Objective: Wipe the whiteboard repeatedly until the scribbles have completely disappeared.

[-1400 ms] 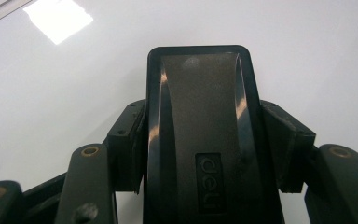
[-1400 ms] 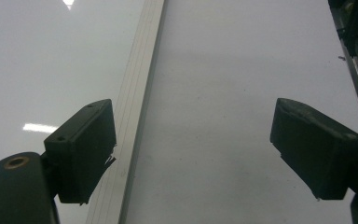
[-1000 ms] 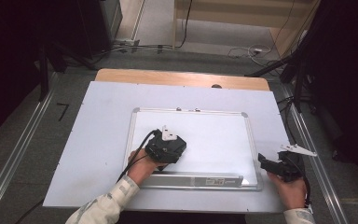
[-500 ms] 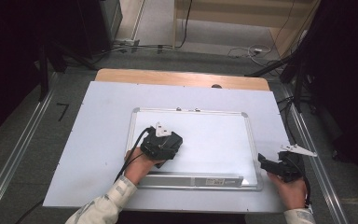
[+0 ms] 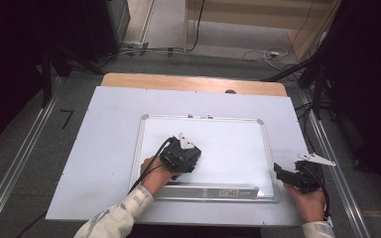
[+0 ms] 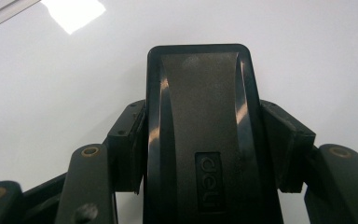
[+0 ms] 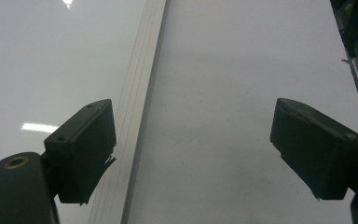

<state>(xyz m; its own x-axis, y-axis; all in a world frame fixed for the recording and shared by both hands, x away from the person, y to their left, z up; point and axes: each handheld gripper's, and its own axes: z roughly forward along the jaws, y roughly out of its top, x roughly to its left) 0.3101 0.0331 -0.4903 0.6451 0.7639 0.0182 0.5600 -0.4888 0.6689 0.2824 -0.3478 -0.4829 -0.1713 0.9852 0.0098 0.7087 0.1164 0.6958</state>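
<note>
your left tool (image 5: pixel 181 156) squeezes a black eraser (image 6: pixel 200 135) from both sides. the eraser lies flat on the whiteboard (image 5: pixel 228 144), in its lower left part, near the bottom frame. your left hand (image 5: pixel 154 171) sits just behind the tool. your right tool (image 5: pixel 290 174) is wide open with nothing in it. it rests by the right edge of the whiteboard, and one pad (image 7: pixel 81 149) is over the frame. the whiteboard lies flat on the white counter (image 5: pixel 104 139).
</note>
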